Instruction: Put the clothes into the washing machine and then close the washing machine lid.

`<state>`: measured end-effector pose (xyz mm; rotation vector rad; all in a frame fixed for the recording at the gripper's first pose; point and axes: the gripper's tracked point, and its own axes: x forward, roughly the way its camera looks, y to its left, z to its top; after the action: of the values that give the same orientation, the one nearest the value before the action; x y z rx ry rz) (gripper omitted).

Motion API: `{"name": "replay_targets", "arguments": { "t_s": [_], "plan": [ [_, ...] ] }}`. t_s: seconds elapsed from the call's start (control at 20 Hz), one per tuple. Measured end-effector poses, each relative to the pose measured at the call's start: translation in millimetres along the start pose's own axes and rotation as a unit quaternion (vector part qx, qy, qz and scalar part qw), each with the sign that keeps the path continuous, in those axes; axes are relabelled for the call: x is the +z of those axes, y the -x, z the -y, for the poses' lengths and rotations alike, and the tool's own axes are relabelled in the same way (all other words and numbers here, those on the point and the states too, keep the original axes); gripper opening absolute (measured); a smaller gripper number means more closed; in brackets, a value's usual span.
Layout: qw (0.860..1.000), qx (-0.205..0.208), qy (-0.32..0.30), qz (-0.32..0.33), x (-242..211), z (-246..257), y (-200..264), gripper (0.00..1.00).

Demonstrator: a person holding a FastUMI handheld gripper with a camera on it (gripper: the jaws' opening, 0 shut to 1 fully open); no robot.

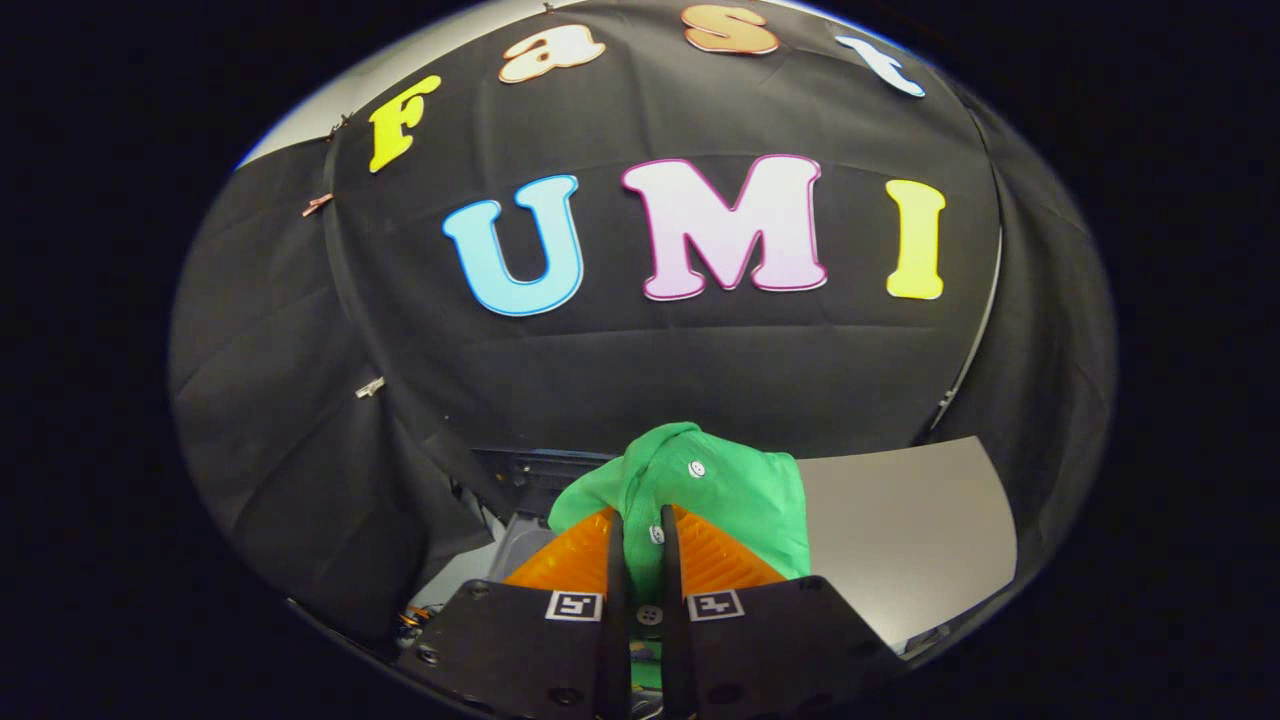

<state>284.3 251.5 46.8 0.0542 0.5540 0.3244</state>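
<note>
A green garment (718,490) with white buttons is bunched up and pinched between my two fingers, rising above and beyond them. My gripper (640,545) is shut on the cloth, with only a narrow strip of green between the pads. The garment hangs lifted in front of the black booth wall. A dark part of a machine (530,470) shows just behind the cloth to the left; I cannot tell whether it is the washing machine.
A flat grey panel (900,530) lies to the right of the garment, beyond my fingers. Black cloth walls close in behind and on the left. Some cables and hardware (420,615) sit low on the left beside the gripper body.
</note>
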Motion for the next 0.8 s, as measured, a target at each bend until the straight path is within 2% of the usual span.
{"name": "replay_targets", "arguments": {
  "t_s": [0.35, 0.65, 0.8],
  "plan": [
    [0.999, 0.026, 0.02, -0.027, -34, -67, -48, 0.16],
    [0.997, 0.041, 0.031, -0.053, -79, -95, -99, 0.16],
    [0.996, 0.035, 0.052, -0.06, -104, -102, -127, 0.16]
  ]
}}
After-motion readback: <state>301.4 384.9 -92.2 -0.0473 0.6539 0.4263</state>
